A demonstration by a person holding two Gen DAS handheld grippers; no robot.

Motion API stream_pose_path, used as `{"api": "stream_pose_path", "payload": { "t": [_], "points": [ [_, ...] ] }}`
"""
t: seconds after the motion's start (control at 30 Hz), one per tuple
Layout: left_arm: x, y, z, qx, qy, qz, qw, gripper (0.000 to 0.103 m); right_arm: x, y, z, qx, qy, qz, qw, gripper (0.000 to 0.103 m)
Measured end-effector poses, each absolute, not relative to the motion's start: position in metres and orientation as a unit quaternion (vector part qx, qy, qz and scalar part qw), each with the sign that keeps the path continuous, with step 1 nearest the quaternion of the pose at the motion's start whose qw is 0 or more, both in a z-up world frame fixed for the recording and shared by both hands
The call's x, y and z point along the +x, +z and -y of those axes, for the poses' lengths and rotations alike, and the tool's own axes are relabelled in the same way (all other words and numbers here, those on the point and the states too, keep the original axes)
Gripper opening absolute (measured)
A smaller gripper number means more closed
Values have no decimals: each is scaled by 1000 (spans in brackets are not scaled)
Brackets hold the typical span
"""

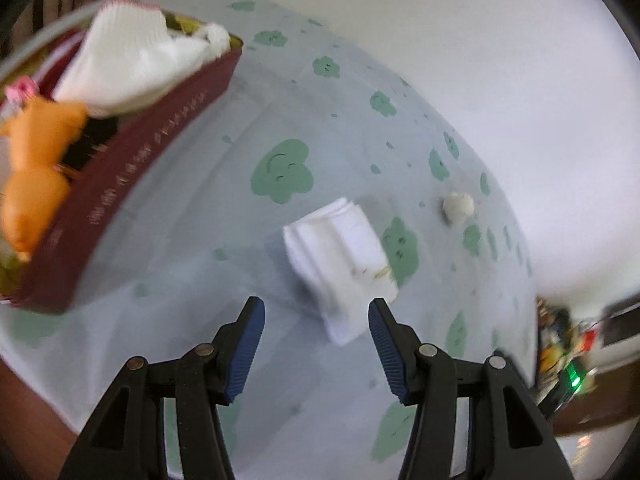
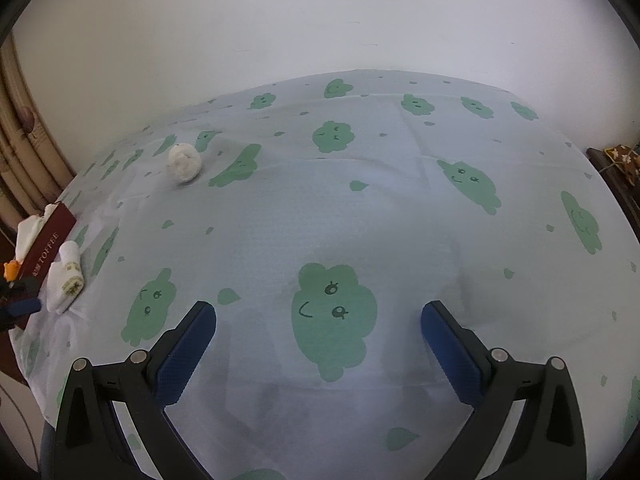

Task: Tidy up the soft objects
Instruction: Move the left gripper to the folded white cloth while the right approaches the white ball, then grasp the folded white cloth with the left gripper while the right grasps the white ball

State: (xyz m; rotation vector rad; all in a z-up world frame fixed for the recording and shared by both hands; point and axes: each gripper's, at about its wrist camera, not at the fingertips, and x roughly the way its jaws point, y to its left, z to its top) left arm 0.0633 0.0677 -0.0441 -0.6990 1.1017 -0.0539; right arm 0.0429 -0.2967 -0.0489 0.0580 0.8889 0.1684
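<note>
A folded white cloth (image 1: 342, 266) lies on the table just ahead of my open, empty left gripper (image 1: 316, 308). It also shows at the far left of the right wrist view (image 2: 66, 278). A rolled white sock ball (image 1: 459, 204) sits farther right; in the right wrist view it lies at the far left (image 2: 185, 163). A dark red box (image 1: 132, 160) at the left holds a white cloth (image 1: 132, 64) and an orange soft toy (image 1: 36, 160). My right gripper (image 2: 318, 312) is open and empty over the tablecloth.
The table wears a pale cloth with green cloud faces (image 2: 332, 316). A white wall stands behind it. A curtain (image 2: 24, 148) hangs at the left. Cluttered items with a green light (image 1: 574, 378) sit beyond the table's right edge.
</note>
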Motion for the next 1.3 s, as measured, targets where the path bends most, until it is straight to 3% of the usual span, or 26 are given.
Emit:
{"api": "stream_pose_path", "payload": {
  "t": [0.2,0.3,0.67,0.7,0.73,0.83,1.3],
  "points": [
    [87,-61,-63,-358,-21,-525,772,56,43,-49,297,31,91,-429,898,102],
    [94,-58,-59,-351,-19,-522,777,61,44,-49,298,33,94,-430,897,102],
    [120,-51,-7,-259,-40,-538,801,61,45,-50,298,38,98,-429,897,102],
    [120,-51,-4,-256,-46,-534,805,57,43,-50,298,39,98,-429,897,102],
    [119,-52,1,-246,-48,-532,809,35,43,-50,299,40,99,-429,897,102],
    [114,-48,13,-193,-51,-513,835,19,44,-50,299,40,98,-429,897,102],
    [51,-23,-8,-179,-61,-455,870,18,46,-49,293,19,89,-435,896,102]
  ]
}}
